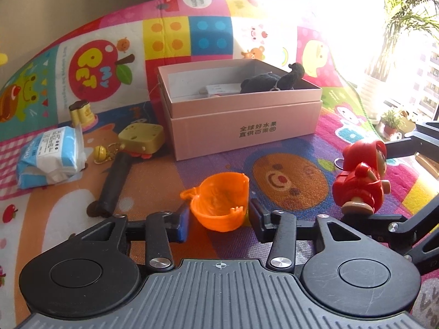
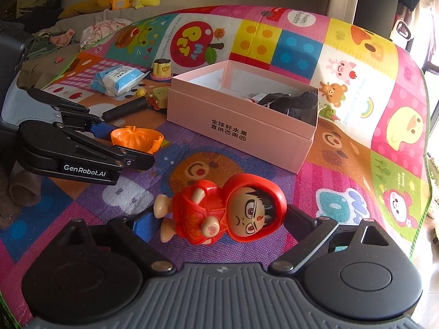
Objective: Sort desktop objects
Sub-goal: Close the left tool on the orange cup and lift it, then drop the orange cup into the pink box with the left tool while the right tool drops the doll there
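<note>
My left gripper [image 1: 218, 219] is shut on an orange plastic pumpkin cup [image 1: 221, 205], held just above the colourful play mat; the cup also shows in the right wrist view [image 2: 137, 139]. My right gripper [image 2: 219, 223] is shut on a red hooded doll figure [image 2: 225, 211], lying sideways between its fingers; the doll shows in the left wrist view [image 1: 362, 178]. An open pink box [image 1: 238, 107] sits beyond both, holding a black plush toy [image 1: 274, 81] and a white item. The box also shows in the right wrist view [image 2: 241, 120].
Left of the box lie a yellow cheese-shaped toy [image 1: 142, 137], a yellow bell keychain [image 1: 100, 153], a black cylinder [image 1: 114, 183], a blue-white tissue pack [image 1: 49, 159] and a small yellow-brown toy [image 1: 82, 112]. Potted plants [image 1: 392, 122] stand by the window at right.
</note>
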